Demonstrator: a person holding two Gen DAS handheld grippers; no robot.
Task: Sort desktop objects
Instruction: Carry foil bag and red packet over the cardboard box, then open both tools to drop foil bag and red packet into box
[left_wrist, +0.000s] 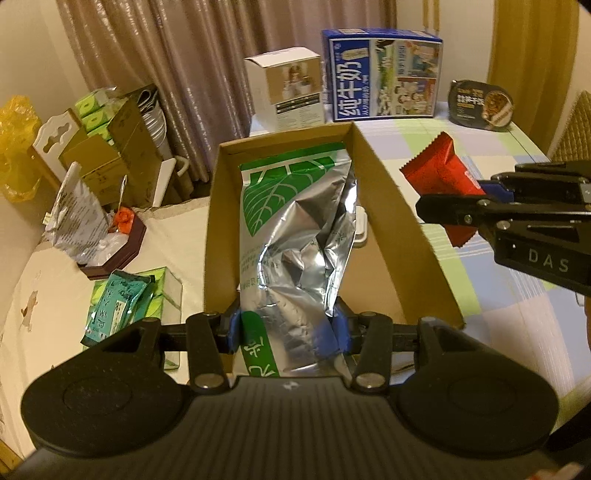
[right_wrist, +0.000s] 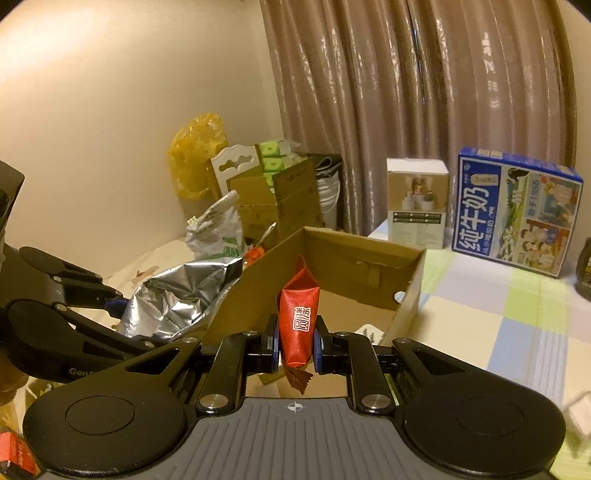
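We've got both loads over the cardboard box (left_wrist: 406, 236) for drop-in — left claw (left_wrist: 286, 332) clamped on foil tea pouch (left_wrist: 295, 236), right claw (right_wrist: 295, 349) pinching red snack packet (right_wrist: 298, 325).

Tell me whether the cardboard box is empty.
Seemingly empty: the cardboard box floor shows bare; the silver bag and red packet are gripper-held, not lying inside.

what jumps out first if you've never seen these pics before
The crumpled silver and green foil bag stands out first, clamped in the left gripper above the open cardboard box. Next is the small red snack packet, pinched in the right gripper near the box. Behind, a bright blue milk carton box stands at the table's far edge.
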